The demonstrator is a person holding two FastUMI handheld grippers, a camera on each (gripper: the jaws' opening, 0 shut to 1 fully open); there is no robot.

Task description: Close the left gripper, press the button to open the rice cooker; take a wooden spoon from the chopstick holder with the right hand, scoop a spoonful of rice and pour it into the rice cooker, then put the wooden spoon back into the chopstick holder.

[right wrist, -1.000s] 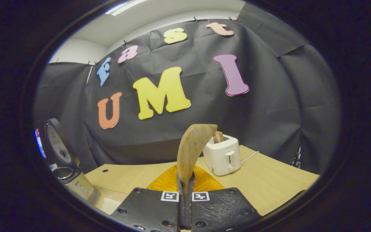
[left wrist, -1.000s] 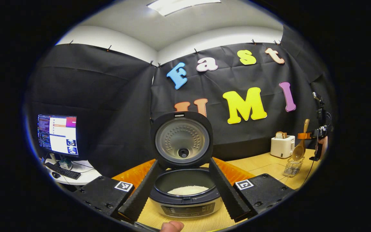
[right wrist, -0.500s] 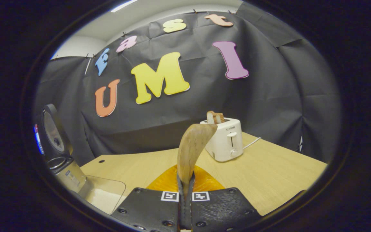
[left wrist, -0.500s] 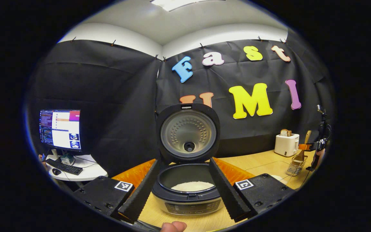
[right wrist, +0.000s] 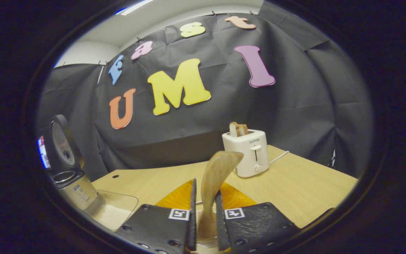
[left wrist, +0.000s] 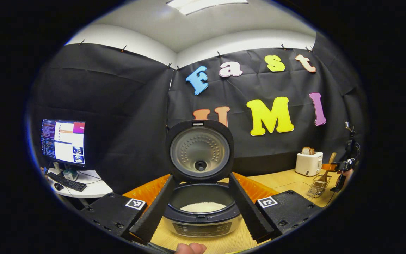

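Observation:
The rice cooker (left wrist: 203, 218) stands with its lid (left wrist: 199, 151) up and white rice in its pot. My left gripper (left wrist: 201, 208) is open, its fingers spread wide on either side of the pot. At the far right of the left gripper view, the wooden spoon (left wrist: 327, 168) stands in the wire chopstick holder (left wrist: 316, 185), with my right gripper (left wrist: 332, 165) at its handle. In the right gripper view the wooden spoon (right wrist: 217, 173) rises between the parted fingers of my right gripper (right wrist: 205, 188), which is open. The rice cooker (right wrist: 67, 169) is at the left edge.
A clear container of rice (right wrist: 113, 211) lies beside the cooker. A white toaster (right wrist: 247, 153) with bread stands at the back of the wooden table (right wrist: 294, 197). A monitor (left wrist: 63, 141) and keyboard sit on a side desk at left. A thumb (left wrist: 189, 248) shows at the bottom edge.
My right gripper went down with the spoon toward the holder, then its fingers parted and the spoon sank lower between them. The left gripper only swayed slightly.

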